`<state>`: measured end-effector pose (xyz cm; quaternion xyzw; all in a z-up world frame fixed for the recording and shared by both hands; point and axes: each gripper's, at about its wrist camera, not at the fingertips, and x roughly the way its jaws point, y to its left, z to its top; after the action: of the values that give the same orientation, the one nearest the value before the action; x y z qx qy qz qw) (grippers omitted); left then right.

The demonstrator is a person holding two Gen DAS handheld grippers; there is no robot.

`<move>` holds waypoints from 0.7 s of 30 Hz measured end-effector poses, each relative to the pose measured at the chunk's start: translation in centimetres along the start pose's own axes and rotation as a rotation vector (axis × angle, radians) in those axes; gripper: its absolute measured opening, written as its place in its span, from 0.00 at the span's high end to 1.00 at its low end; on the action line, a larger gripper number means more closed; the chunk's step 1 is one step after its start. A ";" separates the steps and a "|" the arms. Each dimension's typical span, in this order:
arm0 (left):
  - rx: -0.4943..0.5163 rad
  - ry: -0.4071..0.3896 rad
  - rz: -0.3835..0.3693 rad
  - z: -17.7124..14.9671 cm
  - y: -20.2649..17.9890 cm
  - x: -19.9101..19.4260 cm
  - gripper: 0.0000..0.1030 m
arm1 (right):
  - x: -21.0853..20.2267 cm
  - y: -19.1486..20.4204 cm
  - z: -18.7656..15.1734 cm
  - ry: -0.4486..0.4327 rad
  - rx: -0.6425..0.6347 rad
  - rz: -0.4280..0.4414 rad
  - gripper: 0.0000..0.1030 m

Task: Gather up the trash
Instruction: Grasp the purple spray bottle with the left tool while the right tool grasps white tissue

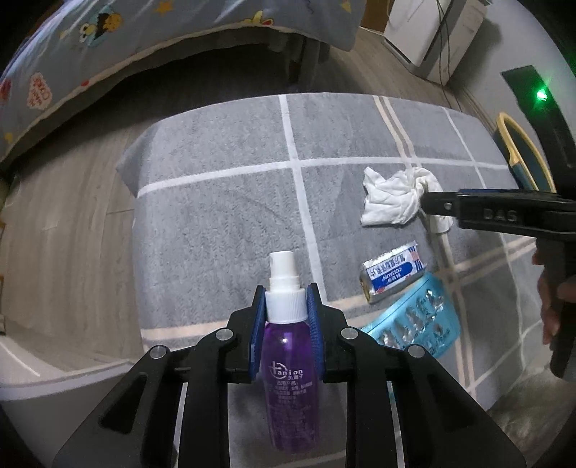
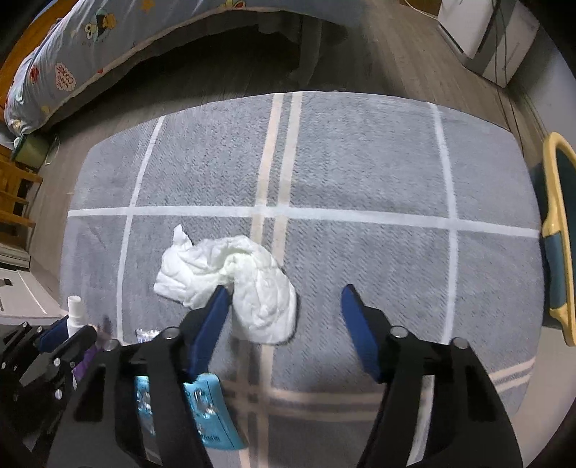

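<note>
My left gripper is shut on a purple spray bottle just below its white cap, and holds it upright over the grey rug. A crumpled white tissue lies on the rug. My right gripper stands open over the tissue's near end. Its left finger overlaps the tissue, while the right finger is apart from it. In the left wrist view the right gripper comes in from the right, with its tip at the tissue. The left gripper also shows at the bottom left of the right wrist view.
A crushed medicine box and a blue blister pack lie on the rug near the bottle. A bed with patterned bedding stands behind the rug. A teal and yellow object sits at the right edge. A white appliance is at the back right.
</note>
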<state>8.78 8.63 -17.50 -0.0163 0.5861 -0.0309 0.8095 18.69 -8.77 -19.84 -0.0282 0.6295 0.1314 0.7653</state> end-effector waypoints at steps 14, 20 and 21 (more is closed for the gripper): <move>0.039 -0.042 0.012 0.9 -0.7 -0.7 0.77 | -2.8 -0.5 0.6 -0.068 -0.024 0.038 0.90; 0.034 -0.100 0.004 1.7 -1.3 -2.3 0.77 | -6.5 -1.3 0.5 -0.144 -0.006 0.097 0.90; 0.038 -0.119 0.005 1.9 -1.4 -2.8 0.77 | -7.4 -1.6 0.4 -0.162 0.001 0.107 0.90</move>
<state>9.69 7.37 -14.18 -0.0010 0.5364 -0.0389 0.8431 18.14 -11.49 -12.79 0.0163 0.5664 0.1737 0.8055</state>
